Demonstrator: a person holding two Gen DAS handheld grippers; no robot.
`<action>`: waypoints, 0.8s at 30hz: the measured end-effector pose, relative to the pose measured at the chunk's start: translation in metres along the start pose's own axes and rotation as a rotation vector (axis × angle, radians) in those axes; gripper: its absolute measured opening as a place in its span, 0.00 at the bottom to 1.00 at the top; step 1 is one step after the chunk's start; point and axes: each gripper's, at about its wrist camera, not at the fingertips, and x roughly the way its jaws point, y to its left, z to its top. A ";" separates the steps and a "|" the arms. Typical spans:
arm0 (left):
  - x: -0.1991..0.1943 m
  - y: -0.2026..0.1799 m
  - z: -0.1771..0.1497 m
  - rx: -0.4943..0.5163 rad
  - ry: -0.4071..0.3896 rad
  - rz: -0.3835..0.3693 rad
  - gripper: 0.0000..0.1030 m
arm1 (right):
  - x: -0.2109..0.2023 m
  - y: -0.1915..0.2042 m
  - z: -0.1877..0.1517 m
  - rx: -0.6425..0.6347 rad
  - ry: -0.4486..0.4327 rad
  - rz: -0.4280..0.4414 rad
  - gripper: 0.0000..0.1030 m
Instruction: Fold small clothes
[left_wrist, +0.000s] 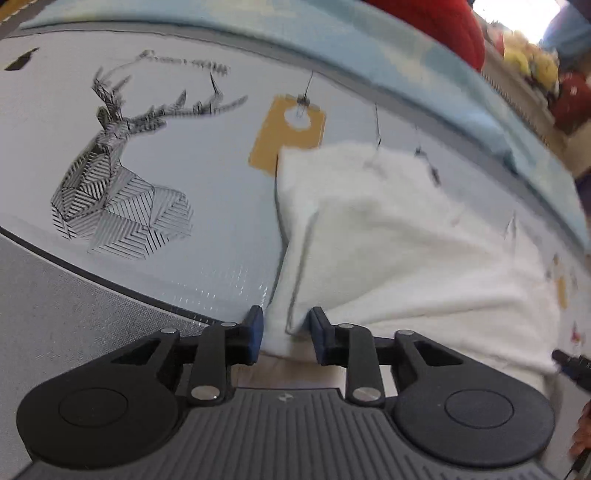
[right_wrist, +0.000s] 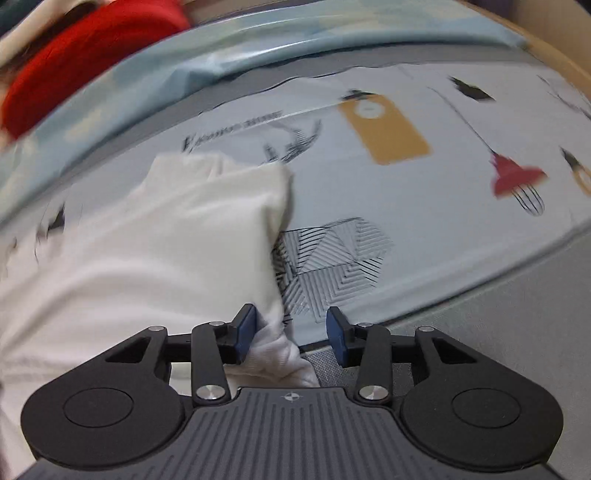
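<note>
So I've got the white garment bunched on the printed mat, and it runs ahead of both sets of jaws. My left gripper has its jaws partly apart with a seamed edge of the cloth sitting between them; it looks pinched on both sides, but I honestly can't tell if that's a real grip or just contact. My right gripper has its jaws apart: a wad of the fabric lies against the left pad, and the right pad is clear of it with bare mat ahead. To me it looks like I'm mid-fold with a corner at each hand. Next up, I'd want both edges properly secured before carrying them over, or the fold goes crooked.
</note>
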 end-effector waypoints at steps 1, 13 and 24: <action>-0.008 -0.001 0.000 0.002 -0.039 -0.023 0.29 | -0.009 0.003 -0.001 -0.016 -0.053 0.004 0.40; -0.071 -0.026 -0.023 0.103 -0.034 -0.006 0.22 | -0.082 0.000 -0.012 0.047 -0.065 -0.092 0.42; -0.197 -0.007 -0.141 0.219 -0.098 -0.142 0.23 | -0.233 -0.032 -0.104 -0.036 -0.132 0.106 0.42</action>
